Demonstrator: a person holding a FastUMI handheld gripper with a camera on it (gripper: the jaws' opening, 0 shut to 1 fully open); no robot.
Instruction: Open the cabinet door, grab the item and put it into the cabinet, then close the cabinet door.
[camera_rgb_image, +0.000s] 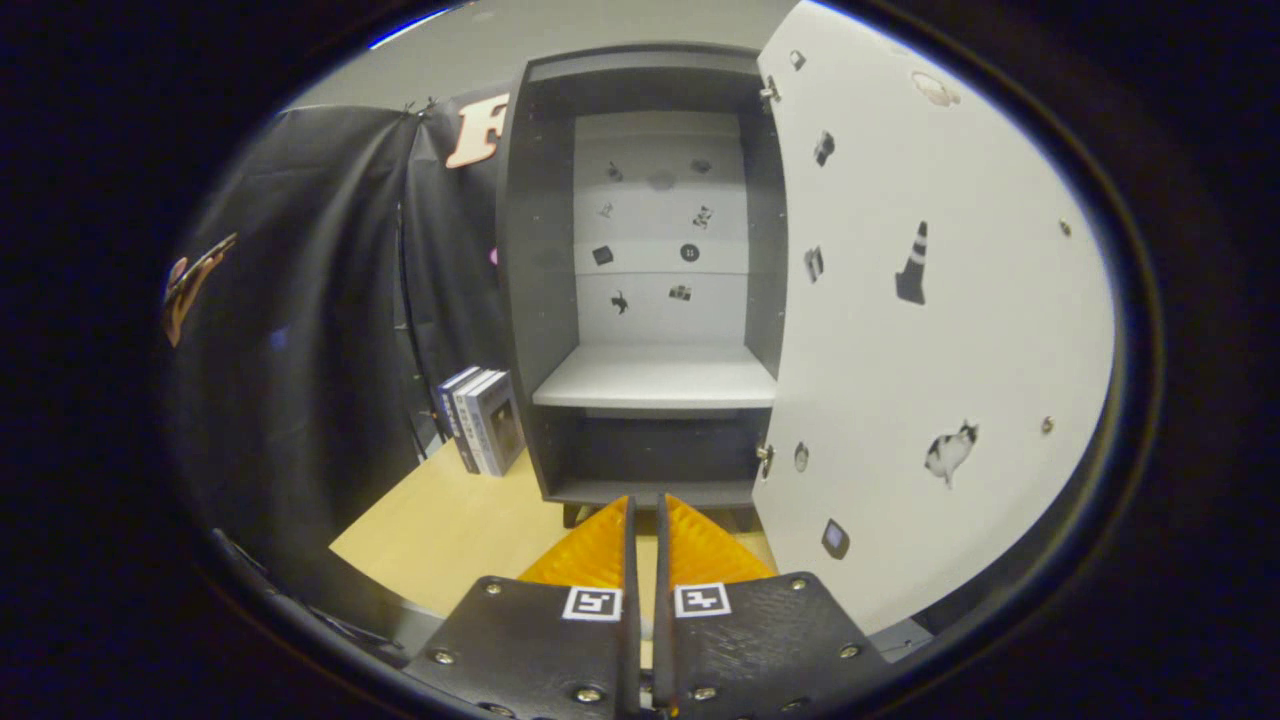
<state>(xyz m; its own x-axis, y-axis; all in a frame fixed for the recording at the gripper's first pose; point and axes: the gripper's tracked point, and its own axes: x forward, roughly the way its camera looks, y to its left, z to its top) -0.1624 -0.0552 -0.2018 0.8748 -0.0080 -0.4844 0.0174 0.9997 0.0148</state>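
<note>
Gripper view: my tongs (646, 520) are pressed nearly together, holding nothing, before the open cabinet (640, 300). Its door (930, 330) hangs just right of them. I see boxes (482, 420) at the tabletop's (450, 530) back edge; swinging toward them, I could bump the door.

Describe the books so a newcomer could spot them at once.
Start at the open cabinet beyond the closed jaws of the gripper. On the table against its left side stand the books, upright, the only things on the tabletop.
</note>
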